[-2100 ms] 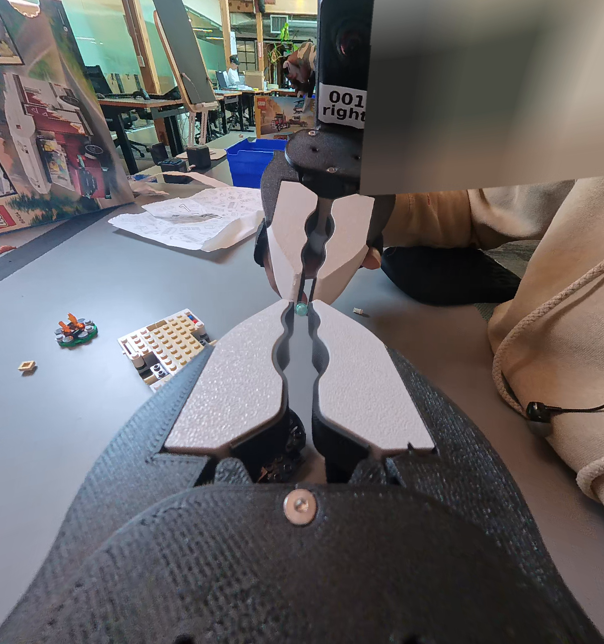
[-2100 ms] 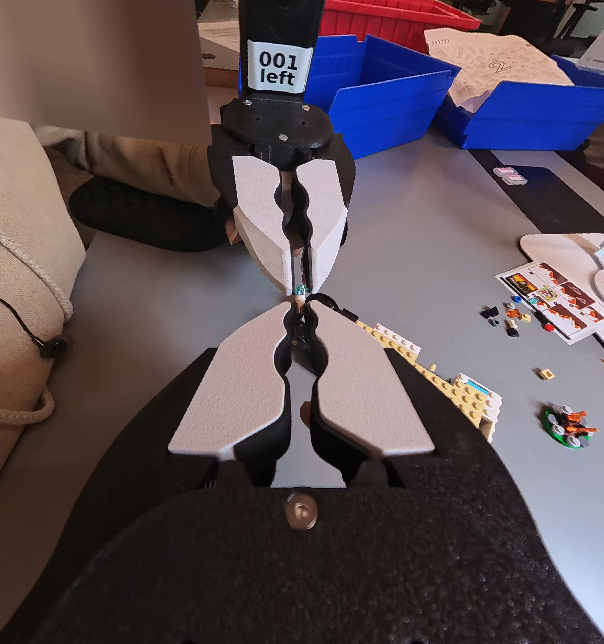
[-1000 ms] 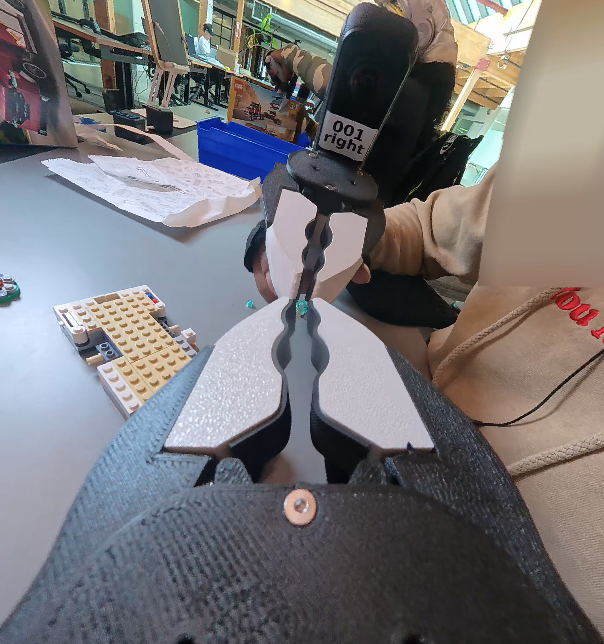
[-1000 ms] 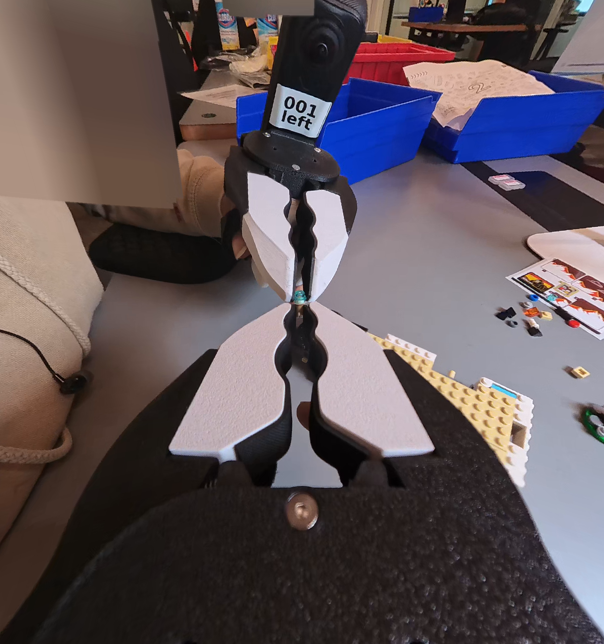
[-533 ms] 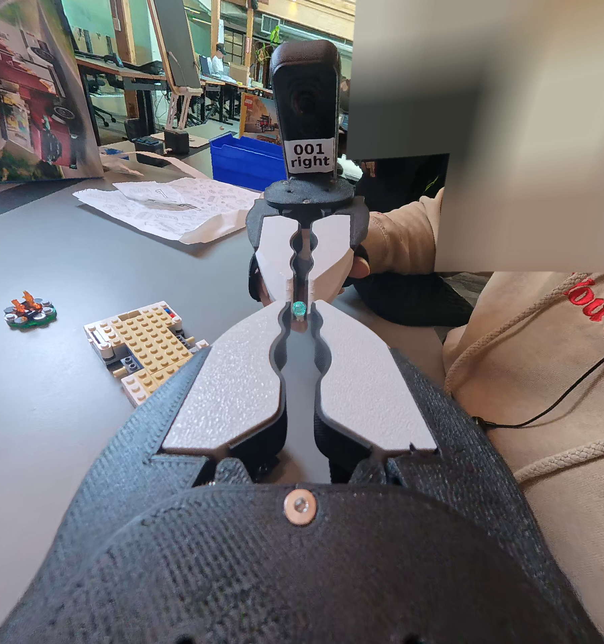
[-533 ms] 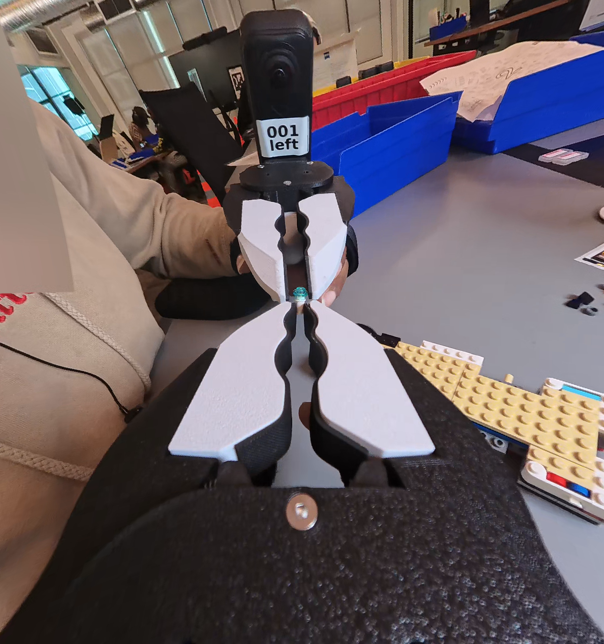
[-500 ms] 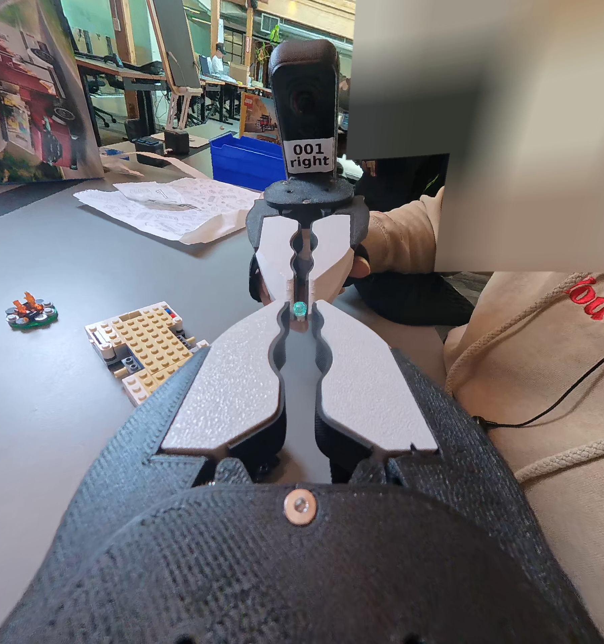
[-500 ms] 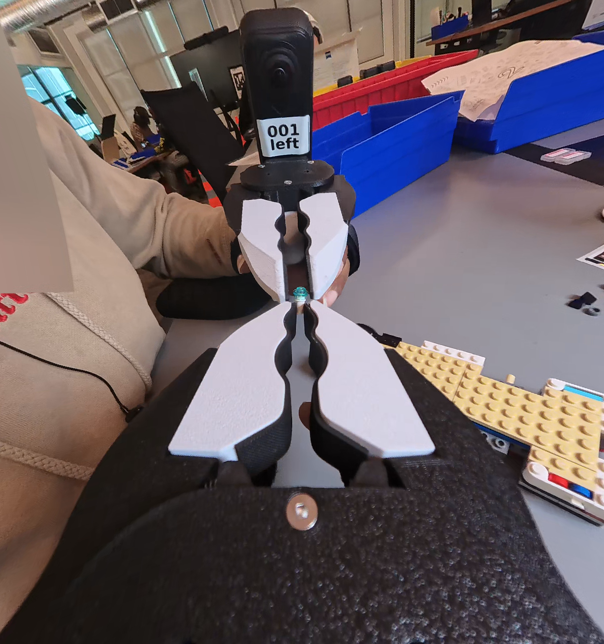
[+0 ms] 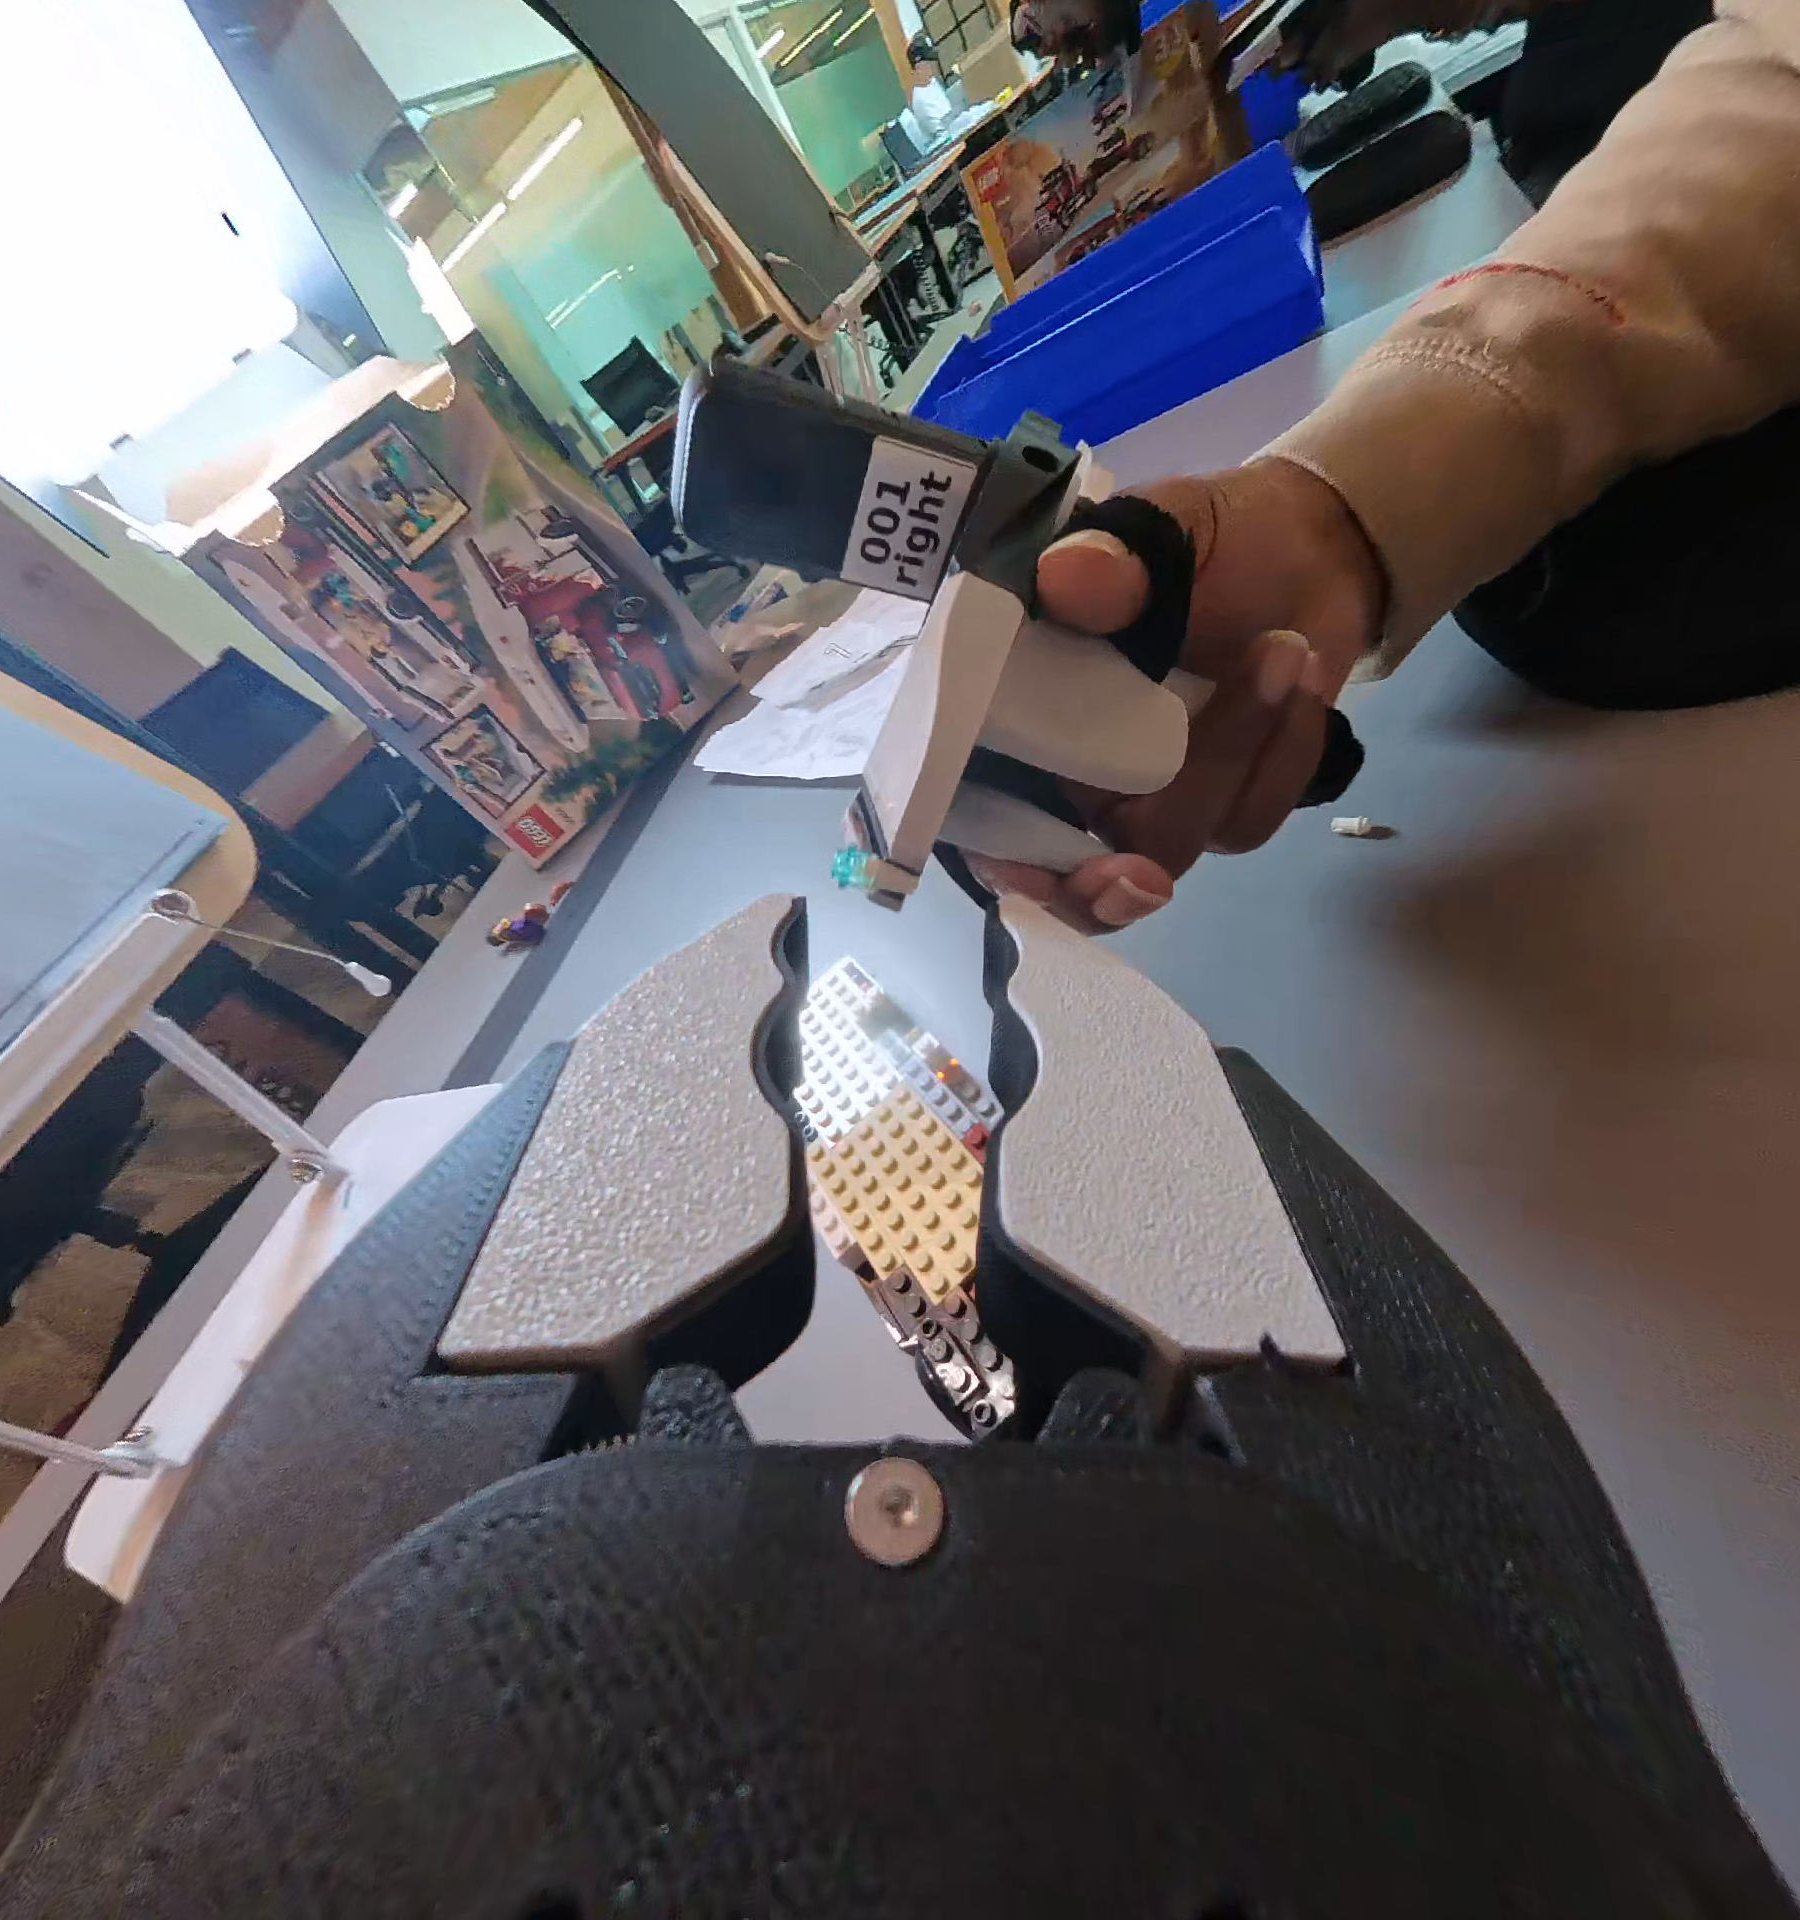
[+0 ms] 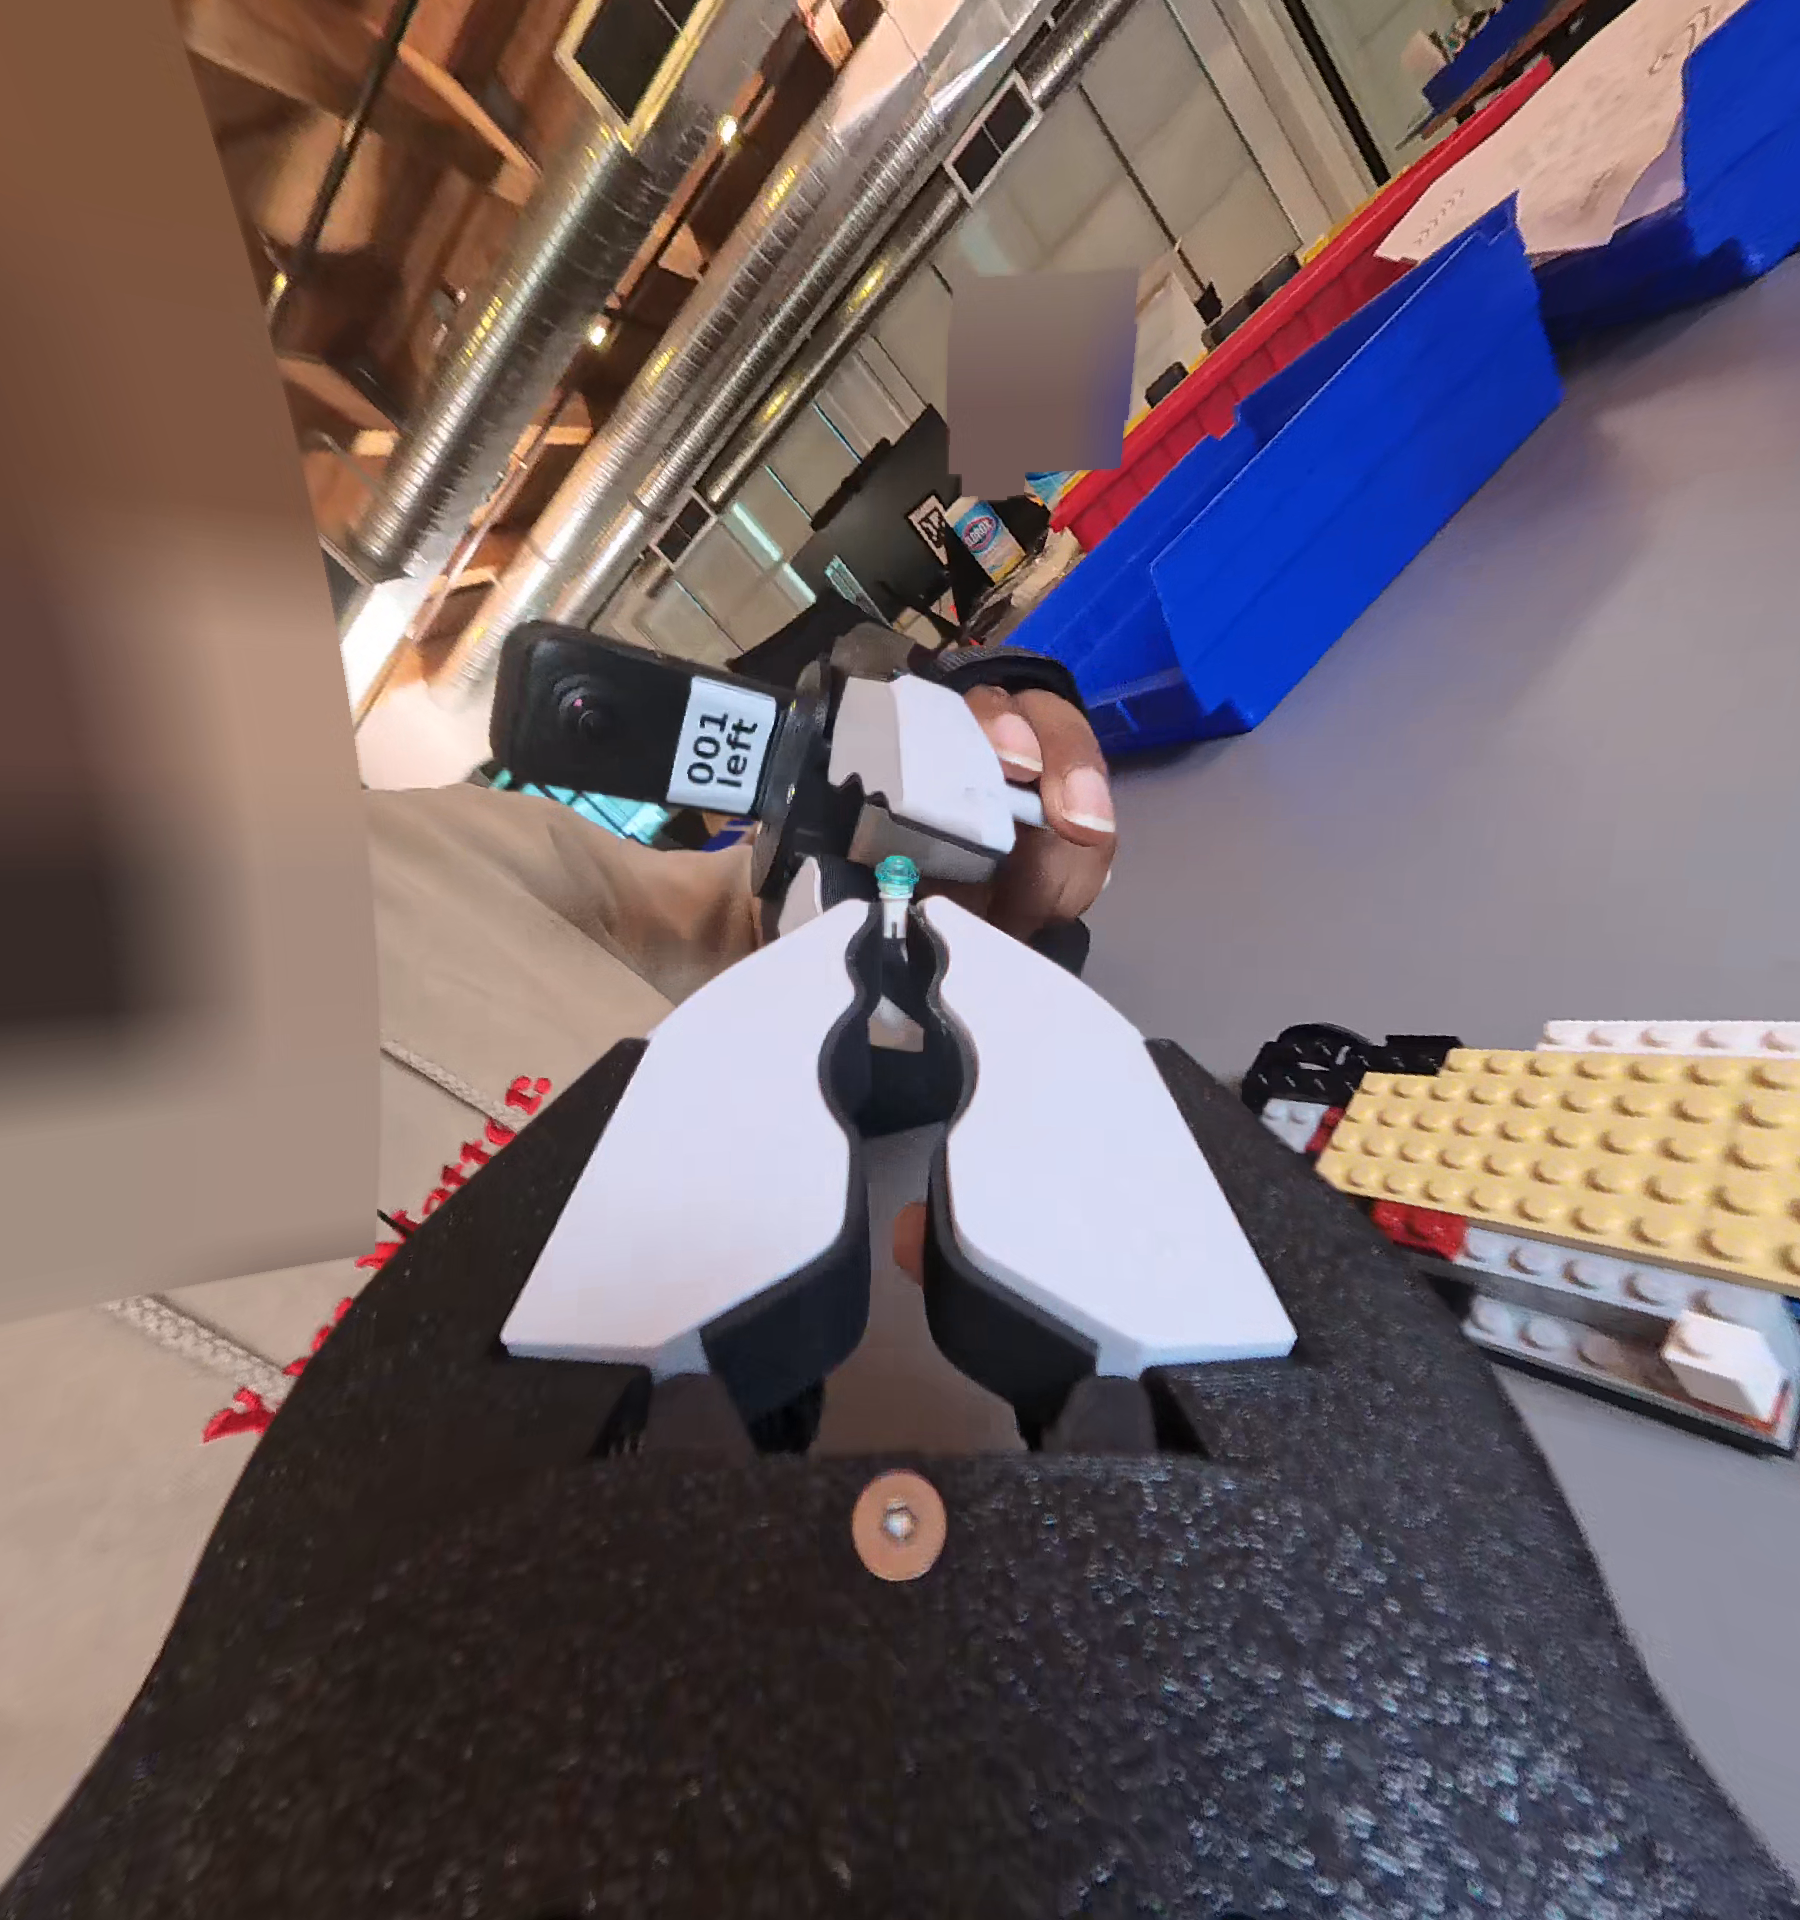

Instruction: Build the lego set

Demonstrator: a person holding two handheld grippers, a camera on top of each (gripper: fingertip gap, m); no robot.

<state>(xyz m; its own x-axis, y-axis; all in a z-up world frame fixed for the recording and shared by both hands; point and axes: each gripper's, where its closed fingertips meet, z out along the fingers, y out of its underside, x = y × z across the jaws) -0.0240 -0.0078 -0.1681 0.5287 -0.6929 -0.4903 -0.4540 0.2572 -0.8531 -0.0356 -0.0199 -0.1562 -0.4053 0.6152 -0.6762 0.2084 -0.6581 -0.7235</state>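
My right gripper (image 10: 891, 916) is shut on a small white piece (image 10: 894, 925) with a clear teal round stud (image 10: 896, 876) on its tip, sticking out past the fingertips. It also shows in the left wrist view (image 9: 891, 888), held sideways by a hand, with the teal stud (image 9: 850, 865) at its tip. My left gripper (image 9: 894, 925) is open and empty, just below and short of that stud. A tan and white brick build (image 9: 896, 1143) lies on the grey table (image 9: 1498, 1039) under its fingers. In the right wrist view the left gripper (image 10: 1010, 836) is right behind the stud, jaws apart, and the build (image 10: 1602, 1153) is at the right.
Blue bins (image 10: 1343, 468) stand at the back and show in the left wrist view (image 9: 1135, 312) too. A toy set box (image 9: 480, 644) and a paper sheet (image 9: 834, 696) lie beyond. A tiny white piece (image 9: 1353, 826) lies on the table at the right. A white stand base (image 9: 252, 1247) is at the left. The grippers are tip to tip, or close to it.
My left gripper opened and drew back from the teal stud, which stays on the white piece in my right gripper. Both grippers have rolled sideways and dropped towards the brick build.
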